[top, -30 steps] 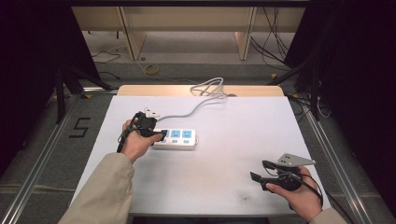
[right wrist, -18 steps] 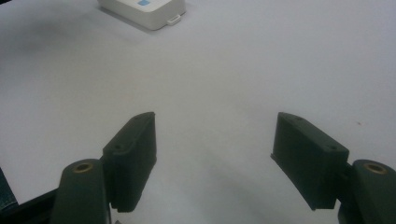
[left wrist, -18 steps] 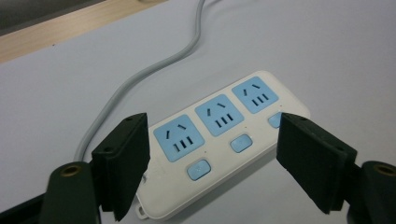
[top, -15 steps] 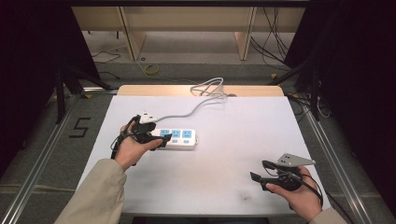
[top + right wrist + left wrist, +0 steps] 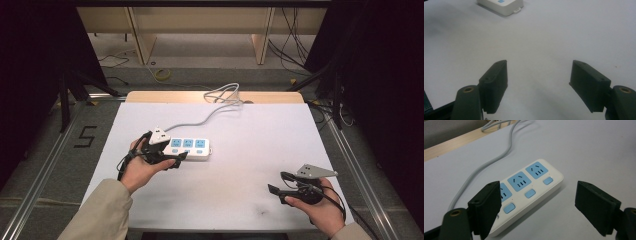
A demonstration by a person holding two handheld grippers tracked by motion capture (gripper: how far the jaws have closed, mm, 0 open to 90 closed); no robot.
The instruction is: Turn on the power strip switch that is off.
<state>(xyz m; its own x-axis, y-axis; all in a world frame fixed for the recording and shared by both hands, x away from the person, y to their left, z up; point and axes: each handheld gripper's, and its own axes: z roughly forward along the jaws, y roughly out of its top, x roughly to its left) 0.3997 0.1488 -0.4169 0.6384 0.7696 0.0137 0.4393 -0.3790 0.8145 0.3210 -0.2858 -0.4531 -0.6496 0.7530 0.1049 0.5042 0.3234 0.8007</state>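
A large dark numeral "5" (image 5: 86, 136) is marked on the grey floor (image 5: 45, 150) just left of the tabletop (image 5: 260, 150). The power strip (image 5: 529, 192) carries no lettering that can be read.

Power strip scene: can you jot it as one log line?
left tongs: open, just opened beside power strip | right tongs: open, nothing held | strip flat on table

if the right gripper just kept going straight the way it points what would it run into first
Probably nothing soon: ahead of the open right gripper lies bare white table. Farther along that line sits the end of the power strip, likely the first thing met, though depth is hard to judge.
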